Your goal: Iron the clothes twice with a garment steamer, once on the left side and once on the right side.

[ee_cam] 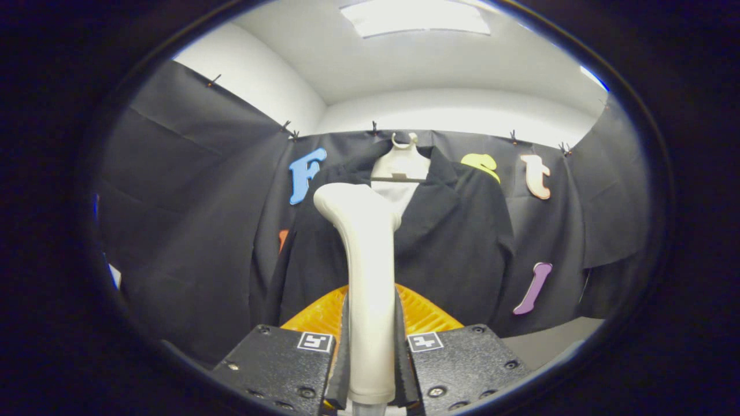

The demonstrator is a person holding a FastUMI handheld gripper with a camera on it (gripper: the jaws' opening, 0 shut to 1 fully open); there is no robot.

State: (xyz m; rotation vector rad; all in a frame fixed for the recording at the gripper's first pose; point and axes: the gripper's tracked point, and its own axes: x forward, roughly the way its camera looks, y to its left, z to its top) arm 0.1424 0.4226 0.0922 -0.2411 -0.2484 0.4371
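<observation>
The garment steamer point(370, 277) is clamped upright in the claw point(372, 352), its head raised before the dark jacket point(457, 242) hung beyond

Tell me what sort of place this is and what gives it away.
Probably a makeshift recording booth rather than a home: black cloth is clipped up as walls below white walls and a ceiling light. A dark jacket hangs on a white hanger, and the claw is shut on a steamer handle.

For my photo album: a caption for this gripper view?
Gripper shut on a steamer, facing a dark jacket on a hanger.
</observation>
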